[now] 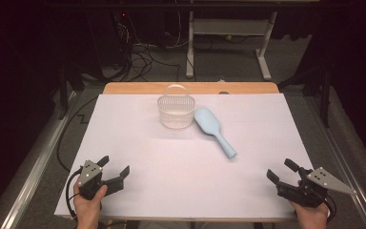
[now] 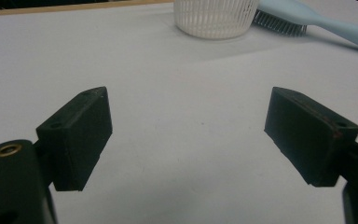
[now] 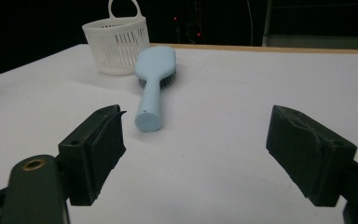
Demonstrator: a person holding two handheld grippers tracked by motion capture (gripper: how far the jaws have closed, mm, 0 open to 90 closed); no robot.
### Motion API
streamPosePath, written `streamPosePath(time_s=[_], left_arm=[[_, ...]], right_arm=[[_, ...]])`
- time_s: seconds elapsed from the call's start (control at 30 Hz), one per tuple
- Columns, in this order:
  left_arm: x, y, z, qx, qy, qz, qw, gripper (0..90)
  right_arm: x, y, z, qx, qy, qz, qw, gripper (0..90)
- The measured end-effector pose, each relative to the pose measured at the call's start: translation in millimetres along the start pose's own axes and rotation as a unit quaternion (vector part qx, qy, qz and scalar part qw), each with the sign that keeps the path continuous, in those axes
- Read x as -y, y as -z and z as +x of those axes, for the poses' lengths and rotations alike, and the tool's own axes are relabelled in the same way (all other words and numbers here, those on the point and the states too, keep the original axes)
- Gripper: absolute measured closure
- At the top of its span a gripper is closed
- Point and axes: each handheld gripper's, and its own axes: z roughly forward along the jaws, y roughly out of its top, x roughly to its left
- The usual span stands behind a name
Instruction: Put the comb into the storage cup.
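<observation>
Dark floor with loose cables and the legs of another table surrounds the counter [image 1: 124,143], which is covered by a white sheet; a wooden edge shows at its far side. Near the far middle of the counter stands a small white basket [image 1: 175,112] with slotted walls and an upright handle. Just beside it, on its right in the high view, lies a light blue hairbrush [image 1: 213,125], bristles down, with its handle pointing toward the near right corner. I cannot tell if the brush head touches the basket.

At the near left corner a hand holds the left gripper [image 1: 113,171]; its fingers [image 2: 77,135] are spread wide and hold nothing. At the near right corner the other hand holds the right gripper [image 1: 282,171]; its fingers [image 3: 95,149] are also spread wide, with nothing between them. Both grippers are well apart from the basket and the hairbrush.
</observation>
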Motion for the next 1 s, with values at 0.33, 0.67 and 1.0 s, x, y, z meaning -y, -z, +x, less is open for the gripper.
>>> streamPosePath(time_s=[0.33, 0.67, 1.0], left_arm=[[0.1, -1.3, 0.8, 0.007, 0.001, 0.003, 1.0000, 15.7], [-0.3, -2.6, -0.7, 0.006, -0.002, 0.004, 1.0000, 15.7], [-0.5, -2.4, -0.3, 0.005, -0.002, 0.003, 1.0000, 15.7]], right_arm=[[-0.5, -0.8, 0.0, 0.004, -0.002, -0.002, 1.0000, 19.1], [-0.5, 0.2, -0.8, 0.006, -0.009, -0.006, 0.9999, 19.1], [-1.2, 0.8, -0.6, 0.007, -0.010, -0.010, 0.9999, 19.1]])
